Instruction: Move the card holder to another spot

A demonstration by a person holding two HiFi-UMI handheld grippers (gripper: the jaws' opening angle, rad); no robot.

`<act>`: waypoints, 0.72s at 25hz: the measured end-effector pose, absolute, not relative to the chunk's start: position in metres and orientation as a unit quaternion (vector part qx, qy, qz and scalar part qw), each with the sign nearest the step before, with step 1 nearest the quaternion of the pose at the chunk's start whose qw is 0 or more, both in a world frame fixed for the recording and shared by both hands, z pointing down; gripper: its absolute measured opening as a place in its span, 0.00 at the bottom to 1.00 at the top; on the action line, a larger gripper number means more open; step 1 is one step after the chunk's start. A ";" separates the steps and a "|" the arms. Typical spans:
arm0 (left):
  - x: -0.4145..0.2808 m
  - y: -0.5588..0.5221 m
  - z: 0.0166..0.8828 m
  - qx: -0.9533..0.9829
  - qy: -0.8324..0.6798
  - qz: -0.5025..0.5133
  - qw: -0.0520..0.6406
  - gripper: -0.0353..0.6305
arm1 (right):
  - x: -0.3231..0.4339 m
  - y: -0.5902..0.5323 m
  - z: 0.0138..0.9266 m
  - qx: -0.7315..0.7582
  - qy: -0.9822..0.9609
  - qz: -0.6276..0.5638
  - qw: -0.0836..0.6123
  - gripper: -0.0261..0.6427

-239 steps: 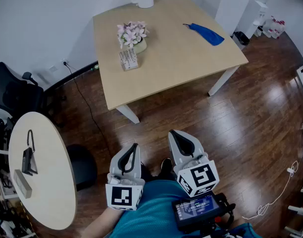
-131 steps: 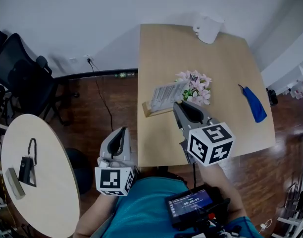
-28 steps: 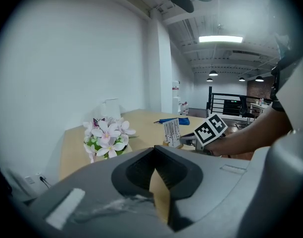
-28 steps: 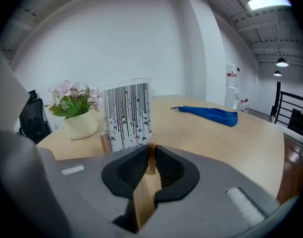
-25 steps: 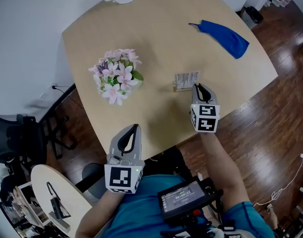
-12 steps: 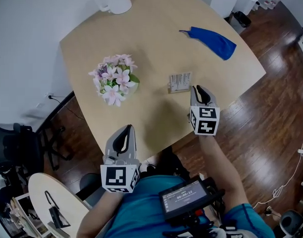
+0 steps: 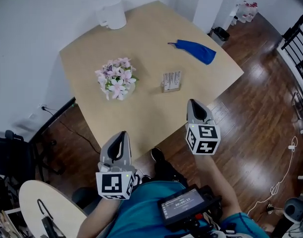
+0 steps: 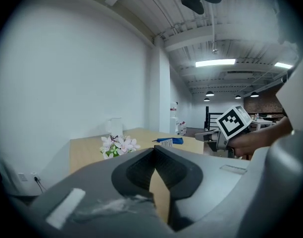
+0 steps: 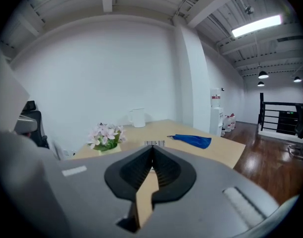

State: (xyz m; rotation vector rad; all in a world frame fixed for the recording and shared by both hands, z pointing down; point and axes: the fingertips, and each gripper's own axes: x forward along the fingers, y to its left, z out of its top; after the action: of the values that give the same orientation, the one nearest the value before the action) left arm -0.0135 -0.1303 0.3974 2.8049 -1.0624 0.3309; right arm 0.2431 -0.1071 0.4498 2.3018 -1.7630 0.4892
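Observation:
The card holder [image 7: 171, 80], a small wooden stand with white cards, stands on the light wooden table [image 7: 146, 110] to the right of the flower pot [image 7: 117, 79]. My right gripper [image 7: 194, 103] hovers over the table's near edge, well short of the holder. Its jaws have just been closing and are now shut, with nothing between them. In the right gripper view the holder [image 9: 149, 143] shows just past the closed tips [image 9: 152, 148]. My left gripper [image 7: 122, 134] is shut and empty, off the table's near side. The holder [image 8: 165, 142] appears far ahead in its view.
A blue cloth [image 7: 193, 50] lies at the table's far right, and a white jug [image 7: 112, 18] stands at the far corner by the wall. A round side table [image 7: 47, 207] is at lower left. A black chair [image 7: 297, 33] stands on the wooden floor at right.
The right gripper has let go of the card holder, drawn back towards me and risen, and its jaws have shut. The holder stays on the table. The left gripper rose slightly.

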 end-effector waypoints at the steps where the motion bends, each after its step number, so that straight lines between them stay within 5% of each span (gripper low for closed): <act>1: -0.020 -0.123 0.391 0.929 -0.350 0.106 0.058 0.07 | 0.233 -0.097 0.440 0.780 -0.597 0.161 0.099 0.03; 18: -0.057 0.016 0.343 0.947 -0.311 0.055 0.064 0.07 | 0.119 0.060 0.369 0.758 -0.633 0.114 0.109 0.03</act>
State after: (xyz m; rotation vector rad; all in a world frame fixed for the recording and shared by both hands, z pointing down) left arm -0.0571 0.0159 0.3434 2.8583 -0.9387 0.1671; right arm 0.1191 0.0596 0.3694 2.2276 -1.8617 0.3345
